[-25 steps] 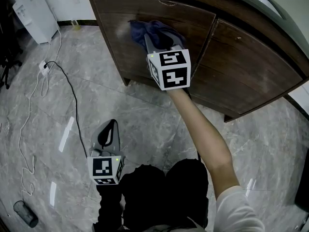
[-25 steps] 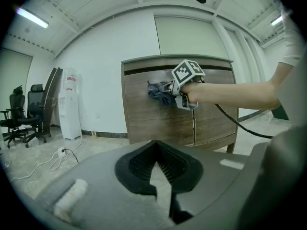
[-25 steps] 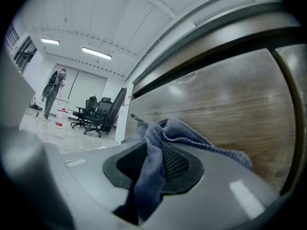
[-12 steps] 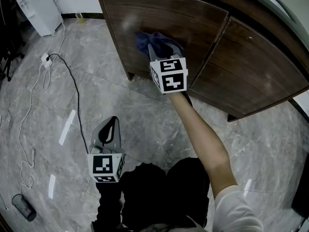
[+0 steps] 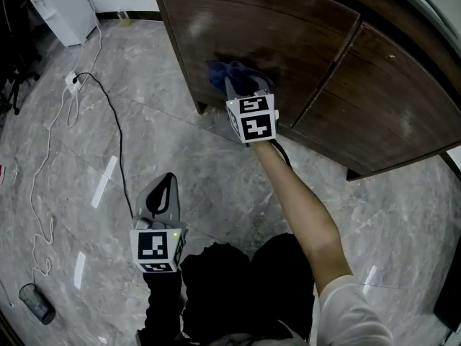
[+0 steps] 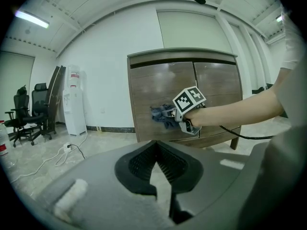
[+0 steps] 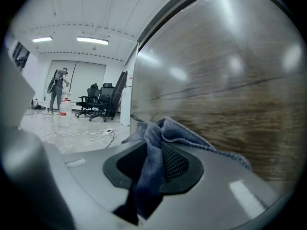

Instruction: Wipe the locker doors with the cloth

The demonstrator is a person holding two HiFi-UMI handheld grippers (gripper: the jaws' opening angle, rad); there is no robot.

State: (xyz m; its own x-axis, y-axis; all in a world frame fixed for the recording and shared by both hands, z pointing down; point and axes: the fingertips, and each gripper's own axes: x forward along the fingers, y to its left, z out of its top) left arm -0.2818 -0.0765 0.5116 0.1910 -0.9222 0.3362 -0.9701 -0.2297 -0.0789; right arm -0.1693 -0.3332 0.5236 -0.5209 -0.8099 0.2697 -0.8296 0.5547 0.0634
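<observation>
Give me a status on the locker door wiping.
Done: the right hand-held gripper has the blue cloth clamped. In hand: the cloth is against the lower part of the left door. Left: the right door, which the cloth is nowhere near. How much of the left door is already clean cannot be told. The left hand-held gripper hangs empty, off the locker.

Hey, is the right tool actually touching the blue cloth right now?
Touching. The right gripper view shows the blue cloth pinched between the jaws of the right tool, its loose end hanging down through them.
</observation>
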